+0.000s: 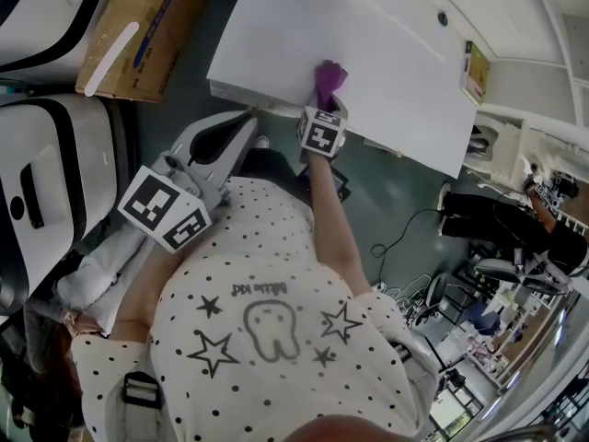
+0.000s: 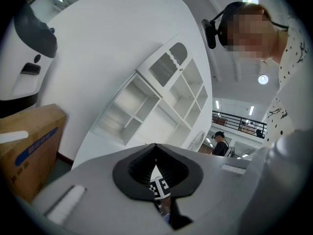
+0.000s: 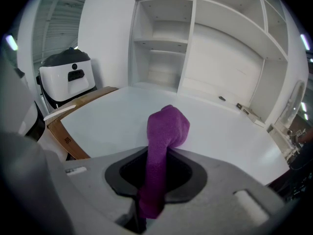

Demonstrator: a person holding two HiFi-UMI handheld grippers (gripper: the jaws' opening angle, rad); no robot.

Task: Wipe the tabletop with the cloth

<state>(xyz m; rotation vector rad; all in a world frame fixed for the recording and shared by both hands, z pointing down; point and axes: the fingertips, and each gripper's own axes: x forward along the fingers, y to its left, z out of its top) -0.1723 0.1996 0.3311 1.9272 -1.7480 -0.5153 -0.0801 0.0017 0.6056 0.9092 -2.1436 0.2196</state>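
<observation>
the only print is on the person's dotted shirt [image 1: 276,339], above a drawn tooth, upside down and too small to read. blue marks on the cardboard box [image 1: 138,26] are illegible too. the right gripper [image 1: 324,109] has its jaws closed on the purple cloth [image 1: 329,79], whose bunched end sits at the near edge of the white table [image 1: 386,81]. the left gripper [image 1: 221,141] is held off the table beside the body, jaws together and empty. white shelves [image 3: 161,48] stand behind the table.

Workshop hall: bare shelving [image 3: 195,43], railed mezzanine [image 2: 239,122].
</observation>
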